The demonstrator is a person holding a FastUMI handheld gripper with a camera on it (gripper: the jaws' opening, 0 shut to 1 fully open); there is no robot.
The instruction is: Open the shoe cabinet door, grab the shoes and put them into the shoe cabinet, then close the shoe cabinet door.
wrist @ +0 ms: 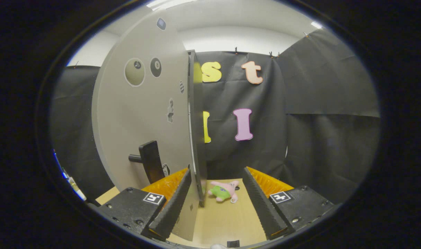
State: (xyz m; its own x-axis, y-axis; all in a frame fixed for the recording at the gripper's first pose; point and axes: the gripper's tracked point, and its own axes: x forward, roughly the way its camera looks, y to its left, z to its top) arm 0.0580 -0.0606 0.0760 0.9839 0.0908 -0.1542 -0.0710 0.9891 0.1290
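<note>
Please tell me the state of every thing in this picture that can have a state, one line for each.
Cabinet door: swung open, its edge between the fingers of the tool.
Door handle: black, free, nothing grips it.
Tool: open, fingers spread, pressing on nothing.
Plush toy: lying on the tabletop just beyond the fingers, untouched.

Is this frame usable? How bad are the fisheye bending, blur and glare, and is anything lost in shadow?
Gripper view: usable; strong fisheye bending, the cabinet door bulges in a curve; little blur, the door handle and plush toy stay crisp; even light, glare limited to ceiling lamps; the black fingers of the open gripper read dark but their ridges show.
</note>
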